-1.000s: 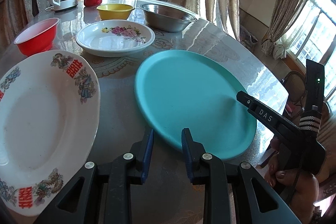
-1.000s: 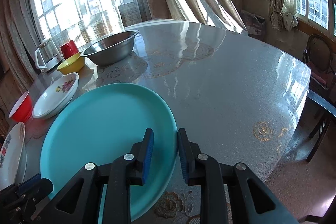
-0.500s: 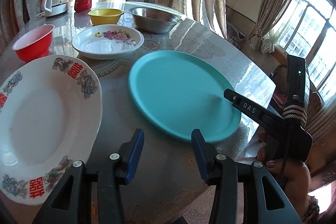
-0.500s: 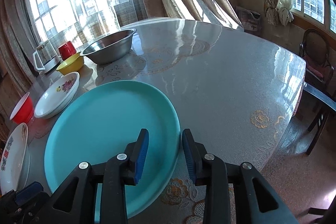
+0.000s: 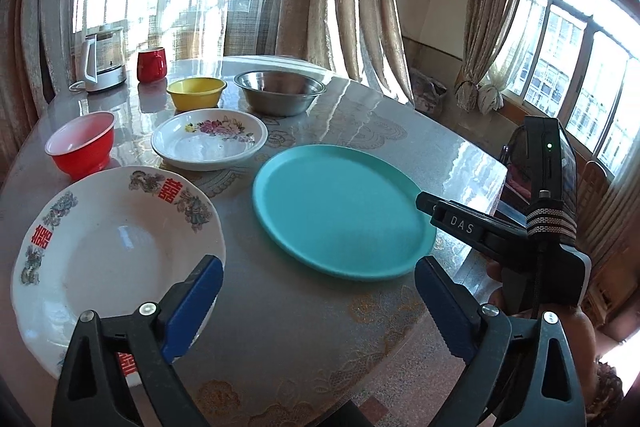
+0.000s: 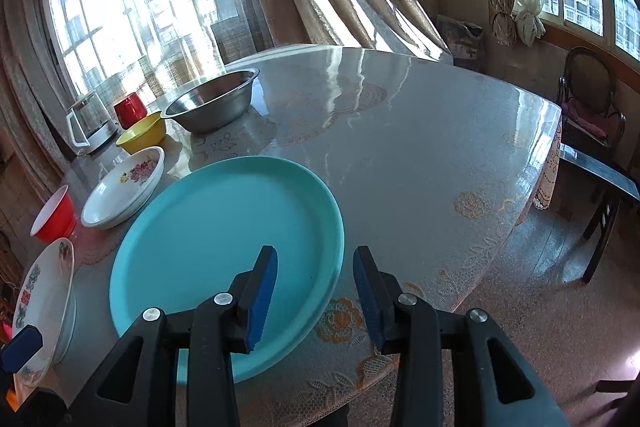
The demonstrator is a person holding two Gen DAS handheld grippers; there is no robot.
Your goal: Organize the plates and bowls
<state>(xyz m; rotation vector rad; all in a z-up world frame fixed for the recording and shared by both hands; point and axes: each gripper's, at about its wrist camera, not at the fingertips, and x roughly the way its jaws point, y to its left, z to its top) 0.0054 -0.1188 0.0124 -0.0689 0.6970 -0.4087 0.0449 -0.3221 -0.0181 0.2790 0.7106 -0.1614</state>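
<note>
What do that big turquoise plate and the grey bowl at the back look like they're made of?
The turquoise plate looks like plastic or melamine: one even matte colour with only a soft sheen and no glaze glare. The grey bowl looks like stainless steel: a thin rolled rim and a brushed, mirror-like wall reflecting the window light. Neither can be confirmed by look alone.
</note>
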